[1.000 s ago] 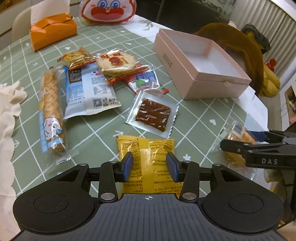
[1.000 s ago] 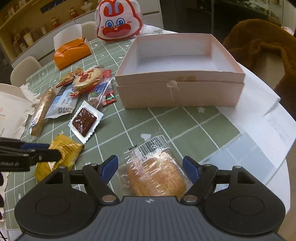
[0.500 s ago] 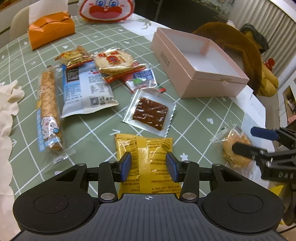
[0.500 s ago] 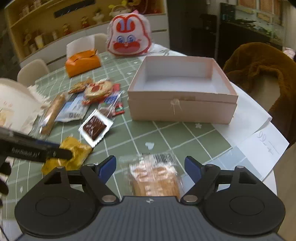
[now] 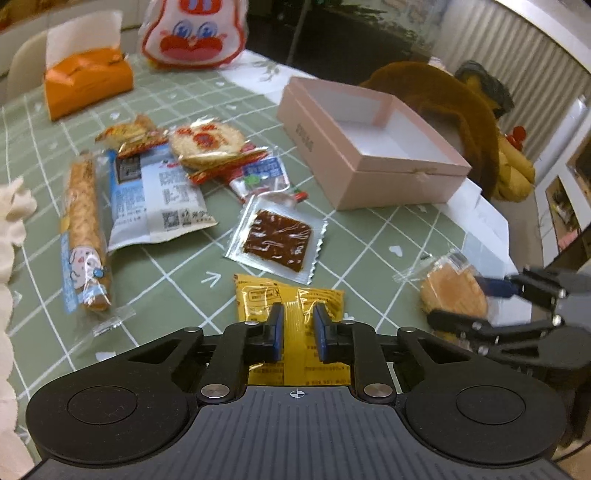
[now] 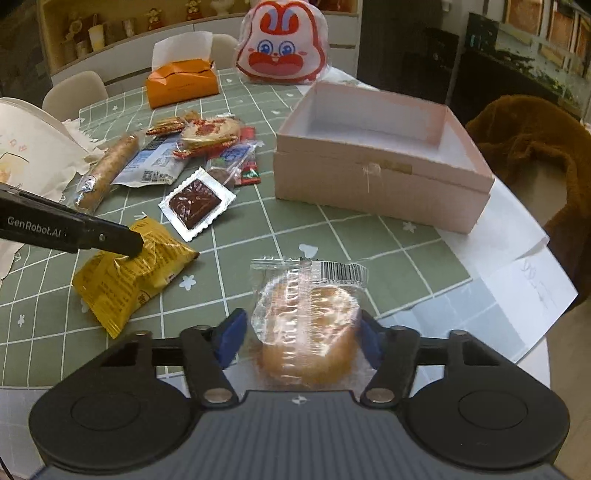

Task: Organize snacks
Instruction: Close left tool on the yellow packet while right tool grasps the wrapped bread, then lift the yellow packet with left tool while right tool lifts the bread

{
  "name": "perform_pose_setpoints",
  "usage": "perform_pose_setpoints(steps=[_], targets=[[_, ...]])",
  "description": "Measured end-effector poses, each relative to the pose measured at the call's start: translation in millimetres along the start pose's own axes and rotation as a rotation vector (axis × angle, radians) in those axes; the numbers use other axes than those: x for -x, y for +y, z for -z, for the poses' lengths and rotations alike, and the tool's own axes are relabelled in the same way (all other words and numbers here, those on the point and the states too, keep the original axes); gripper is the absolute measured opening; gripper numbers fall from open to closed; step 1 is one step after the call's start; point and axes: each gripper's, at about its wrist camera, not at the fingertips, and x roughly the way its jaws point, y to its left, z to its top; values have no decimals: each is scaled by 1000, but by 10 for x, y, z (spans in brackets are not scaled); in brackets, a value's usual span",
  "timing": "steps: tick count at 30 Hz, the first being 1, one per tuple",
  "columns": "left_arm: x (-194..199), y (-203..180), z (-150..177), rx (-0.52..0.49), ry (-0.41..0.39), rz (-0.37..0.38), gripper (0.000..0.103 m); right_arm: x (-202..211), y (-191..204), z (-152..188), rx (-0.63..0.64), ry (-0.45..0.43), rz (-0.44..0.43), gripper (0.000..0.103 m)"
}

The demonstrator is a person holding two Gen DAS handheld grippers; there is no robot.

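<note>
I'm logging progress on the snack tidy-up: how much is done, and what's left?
Nothing is packed yet: the pink box looks empty. In hand: the left gripper is pinching the yellow packet, and the right gripper has closed on the wrapped bun. Still left on the table: the brown square sachet and the pile of snacks behind it.

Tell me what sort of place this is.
Most likely a home dining room: a table with a green checked tablecloth, chairs pulled up to it, and a shelf of little figurines along the wall behind.
</note>
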Motion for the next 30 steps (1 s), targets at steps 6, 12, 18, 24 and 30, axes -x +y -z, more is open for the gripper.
perform_pose_setpoints(steps=[6, 12, 18, 24, 30], targets=[[67, -149, 28, -57, -25, 11, 17, 50, -92, -20, -29, 0, 6, 58], [158, -299, -42, -87, -52, 52, 14, 107, -142, 8, -42, -2, 8, 57], [203, -315, -75, -57, -55, 80, 14, 180, -200, 6, -43, -16, 23, 57], [145, -96, -44, 38, -5, 32, 19, 82, -185, 82, -66, 10, 32, 57], [162, 149, -55, 140, -11, -4, 24, 147, -169, 67, -126, -12, 1, 73]])
